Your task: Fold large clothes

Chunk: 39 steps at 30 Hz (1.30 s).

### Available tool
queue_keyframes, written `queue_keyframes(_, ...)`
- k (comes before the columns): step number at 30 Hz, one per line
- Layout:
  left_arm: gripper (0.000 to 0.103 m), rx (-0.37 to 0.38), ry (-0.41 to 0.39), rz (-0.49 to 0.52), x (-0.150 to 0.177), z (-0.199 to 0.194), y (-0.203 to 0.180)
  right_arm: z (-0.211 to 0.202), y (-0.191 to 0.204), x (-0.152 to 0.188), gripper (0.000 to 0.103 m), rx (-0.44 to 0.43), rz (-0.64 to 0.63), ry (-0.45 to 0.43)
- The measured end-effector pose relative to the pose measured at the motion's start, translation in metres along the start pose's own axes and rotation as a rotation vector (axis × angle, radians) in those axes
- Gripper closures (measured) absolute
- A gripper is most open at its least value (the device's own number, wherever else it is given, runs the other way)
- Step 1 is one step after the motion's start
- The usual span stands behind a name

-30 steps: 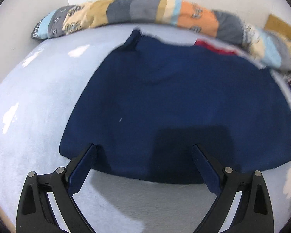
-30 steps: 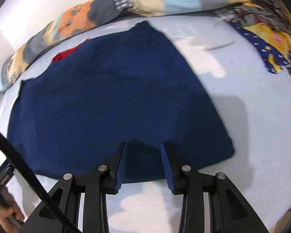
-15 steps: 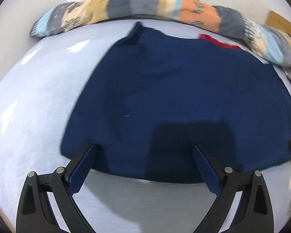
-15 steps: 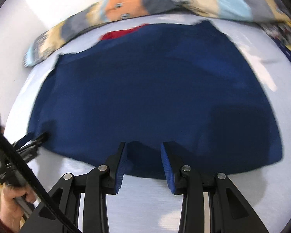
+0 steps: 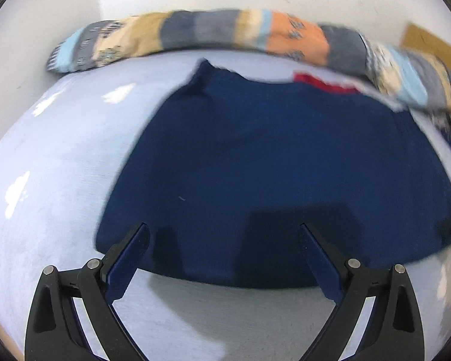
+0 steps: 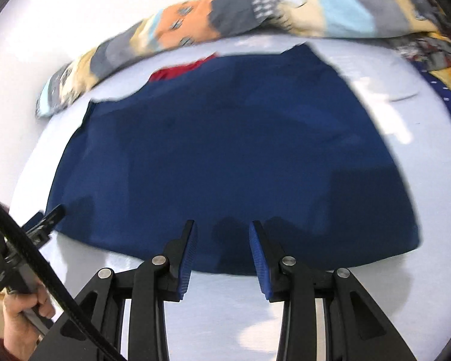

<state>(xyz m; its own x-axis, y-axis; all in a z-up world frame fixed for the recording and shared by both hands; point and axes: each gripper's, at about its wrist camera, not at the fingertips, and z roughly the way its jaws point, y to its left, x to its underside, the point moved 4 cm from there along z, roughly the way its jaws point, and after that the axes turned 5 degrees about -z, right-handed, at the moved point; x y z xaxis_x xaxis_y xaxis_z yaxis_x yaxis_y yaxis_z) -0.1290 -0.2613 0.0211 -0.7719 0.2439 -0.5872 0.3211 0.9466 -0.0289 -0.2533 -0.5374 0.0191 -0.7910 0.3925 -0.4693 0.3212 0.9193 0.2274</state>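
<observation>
Navy garment (image 5: pixel 273 162) lies flat on the pale blue bed (image 5: pixel 54 174), near hem toward both cameras, far edge near the patchwork quilt (image 5: pixel 225 33) rolled along the wall. Red cloth (image 5: pixel 324 82) peeks out at the garment's far edge, just under the quilt.

Left gripper (image 5: pixel 222 234): fingers (image 5: pixel 129 258) spread wide, holding nothing. The tips sit over the near hem, left one by the garment's near-left corner, right one further along the hem. Cannot tell if they touch the fabric. At the right edge of this view a dark tip shows at the garment's near-right corner, too small to identify.

Right gripper (image 6: pixel 222 231): fingers (image 6: pixel 186 255) part open with a narrow gap, holding nothing. Tips sit over the middle of the near hem, fabric visible between them. The left gripper shows at far left in this view, its tip at the garment's near-left corner. Patterned cloths (image 6: pixel 436 69) lie at far right, apart from the garment.

Versus 0.5 s ago: garment lies the same, both finger gaps unchanged. Left view barely differs, quilt a bit lower in frame. Right view has swung right, so the garment's near-right corner and the patterned cloths show more. Both views blurred.
</observation>
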Motion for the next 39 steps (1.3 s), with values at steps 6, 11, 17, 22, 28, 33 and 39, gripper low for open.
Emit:
queue_keyframes(6,0.003,-0.038,0.08,-0.02,0.008,0.015,0.012,0.015,-0.021,0.004,0.064,0.057,0.019,0.039)
queue_keyframes(11,0.003,-0.018,-0.011,-0.057,-0.002,-0.012,0.014,-0.004,-0.047,0.006,0.063,0.21,0.015,0.015)
queue_keyframes(17,0.003,0.047,-0.066,-0.027,-0.004,-0.028,-0.011,-0.011,0.001,-0.008,0.06,0.098,-0.078,-0.078)
queue_keyframes(22,0.003,-0.008,-0.014,0.113,0.008,-0.006,-0.023,0.019,0.05,-0.009,0.06,0.024,-0.219,-0.045)
queue_keyframes(28,0.003,-0.028,0.03,0.111,0.013,0.008,-0.007,0.031,0.022,-0.012,0.054,0.154,-0.204,-0.018)
queue_keyframes(33,0.003,-0.047,0.003,0.09,0.007,0.0,-0.004,0.014,-0.03,-0.007,0.054,0.213,-0.053,-0.007)
queue_keyframes(39,0.003,-0.023,-0.067,0.108,-0.001,-0.022,-0.013,-0.031,-0.111,0.001,0.053,0.079,0.23,-0.076)
